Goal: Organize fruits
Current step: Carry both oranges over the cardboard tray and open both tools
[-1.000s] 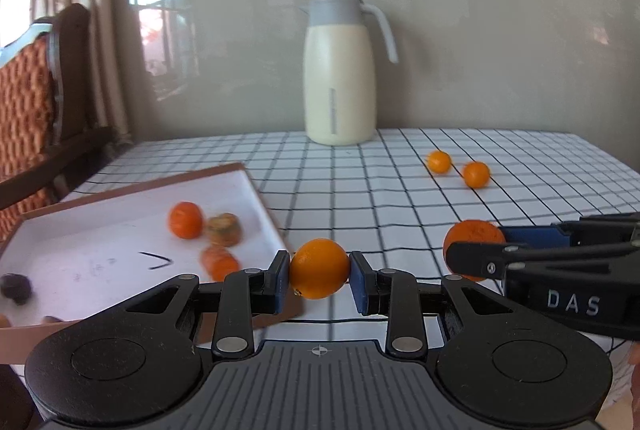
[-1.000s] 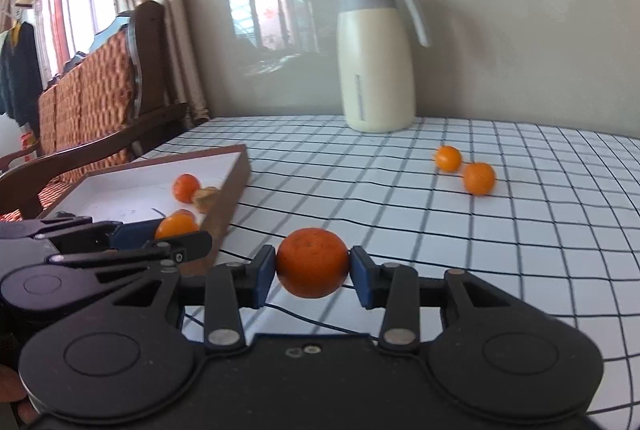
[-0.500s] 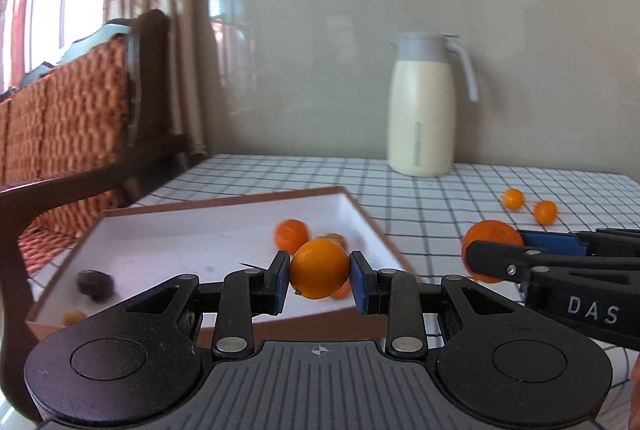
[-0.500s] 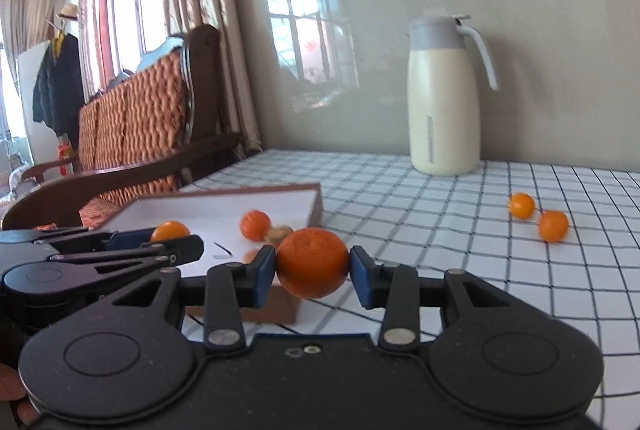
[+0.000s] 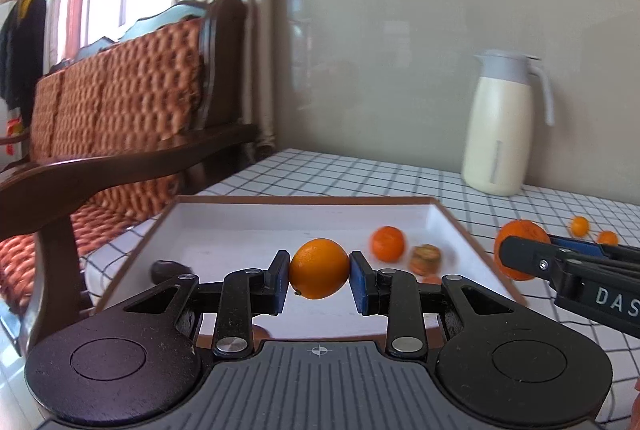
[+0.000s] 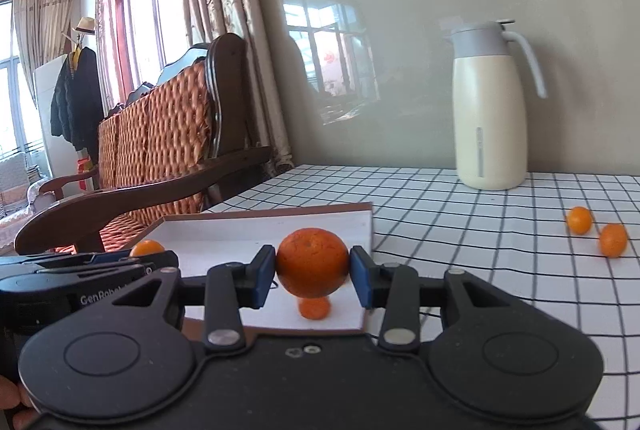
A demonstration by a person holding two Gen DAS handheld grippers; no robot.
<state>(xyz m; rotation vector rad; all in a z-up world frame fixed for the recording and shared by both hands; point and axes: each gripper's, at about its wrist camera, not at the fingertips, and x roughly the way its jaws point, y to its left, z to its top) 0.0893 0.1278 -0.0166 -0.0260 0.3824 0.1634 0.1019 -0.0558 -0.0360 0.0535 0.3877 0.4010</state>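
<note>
My left gripper (image 5: 319,274) is shut on a smooth orange (image 5: 319,268), held above the near part of the white tray (image 5: 248,226) with the brown rim. My right gripper (image 6: 313,272) is shut on a rougher mandarin (image 6: 313,262), held over the tray's (image 6: 280,226) right corner. In the left wrist view the right gripper (image 5: 520,250) and its mandarin (image 5: 519,234) show at the right. In the tray lie a mandarin (image 5: 387,243), a brownish fruit (image 5: 427,256) and a dark fruit (image 5: 168,268). Two small oranges (image 6: 579,220) (image 6: 613,240) rest on the checked cloth at the right.
A cream jug (image 6: 490,109) with a grey lid stands at the back of the table (image 6: 480,238) by the wall. A wooden bench (image 5: 120,133) with woven orange cushions stands left of the table. Curtains and a window lie beyond it.
Both grippers have swung left with their fruits still clamped, from over the checked cloth to over the tray. The jug and loose oranges have slid right in both views.
</note>
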